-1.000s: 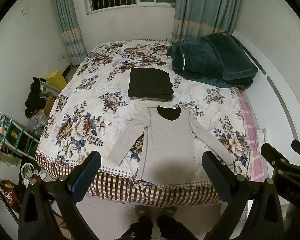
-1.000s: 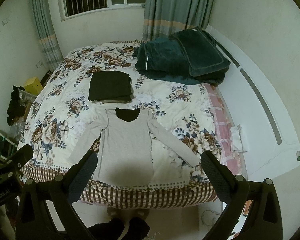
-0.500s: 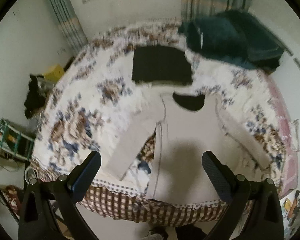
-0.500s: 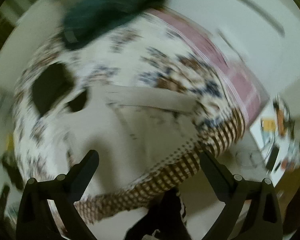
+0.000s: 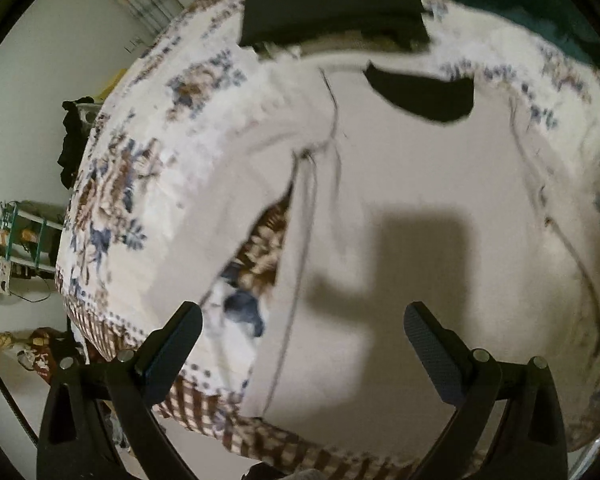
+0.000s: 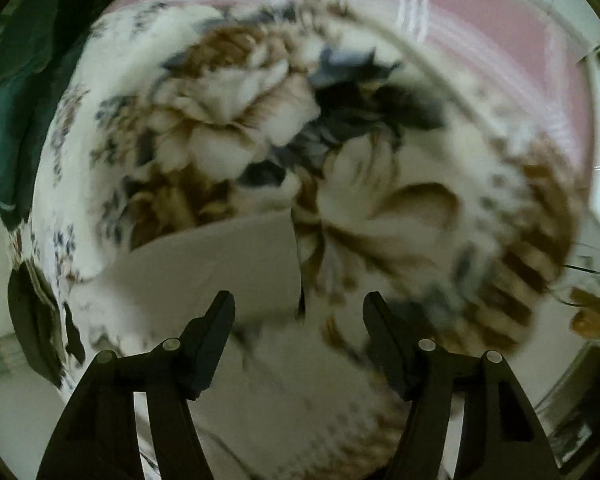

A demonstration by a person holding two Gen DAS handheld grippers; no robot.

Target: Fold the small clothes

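Note:
A grey long-sleeved shirt (image 5: 420, 208) with a black neck opening lies flat, face up, on the floral bedspread (image 5: 140, 184). My left gripper (image 5: 300, 340) is open and hovers just above the shirt's lower left hem area. My right gripper (image 6: 300, 312) is open and hangs close over the cuff end of the shirt's right sleeve (image 6: 220, 264). Both views are blurred by motion.
A folded black garment (image 5: 332, 4) lies on the bed beyond the shirt's collar. A dark green blanket (image 6: 24, 80) is heaped at the far side. The bed's checked front edge (image 5: 204, 408) is close below my left gripper. Floor clutter (image 5: 16, 240) sits left.
Both grippers have dropped from standing height down close to the bed. The left one went toward the shirt's body, the right one swung out to the right sleeve end. Both stay open.

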